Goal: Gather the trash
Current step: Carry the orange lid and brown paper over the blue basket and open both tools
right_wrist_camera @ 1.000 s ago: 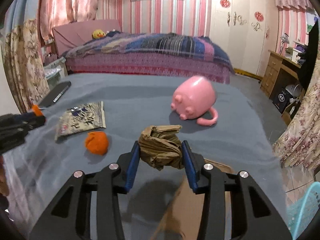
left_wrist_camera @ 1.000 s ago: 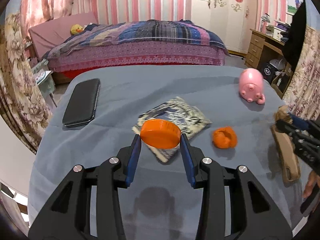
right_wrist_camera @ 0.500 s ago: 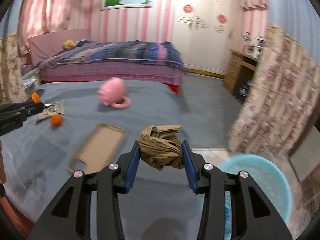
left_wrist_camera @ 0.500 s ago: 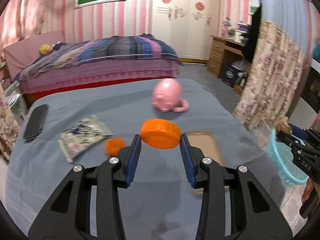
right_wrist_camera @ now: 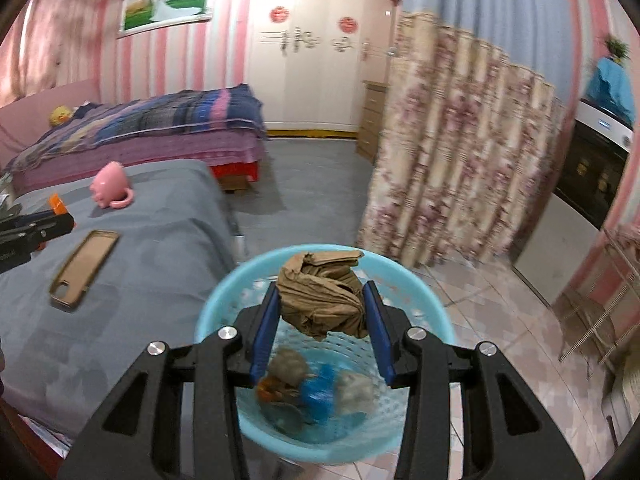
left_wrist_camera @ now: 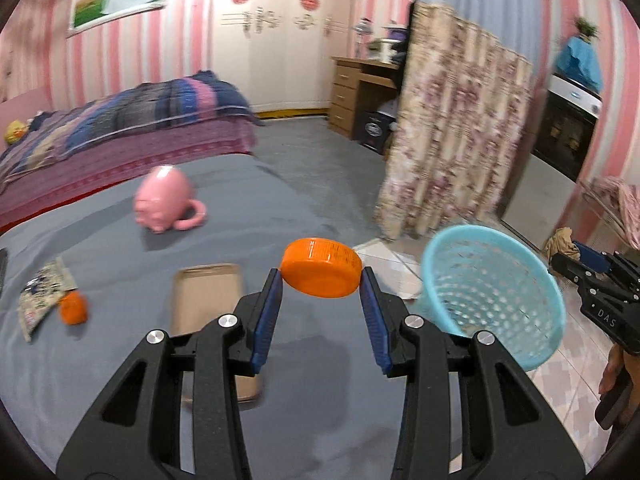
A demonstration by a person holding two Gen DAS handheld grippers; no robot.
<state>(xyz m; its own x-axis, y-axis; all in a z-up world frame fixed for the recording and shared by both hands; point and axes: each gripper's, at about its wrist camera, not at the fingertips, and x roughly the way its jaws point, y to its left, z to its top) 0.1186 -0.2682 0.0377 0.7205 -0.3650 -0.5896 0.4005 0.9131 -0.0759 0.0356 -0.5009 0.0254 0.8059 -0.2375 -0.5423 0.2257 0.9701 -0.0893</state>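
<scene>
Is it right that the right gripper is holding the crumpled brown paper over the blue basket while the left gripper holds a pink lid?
Not quite. The lid in the left gripper is orange, not pink, as the left wrist view shows. The rest holds: in the right wrist view the right gripper grips the crumpled brown paper over the blue basket.

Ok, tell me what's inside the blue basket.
The basket already holds trash: something blue, something orange and greyish lumps, all too blurred to name. The brown wad in the right tongs and the tongs themselves cover part of the inside.
</scene>
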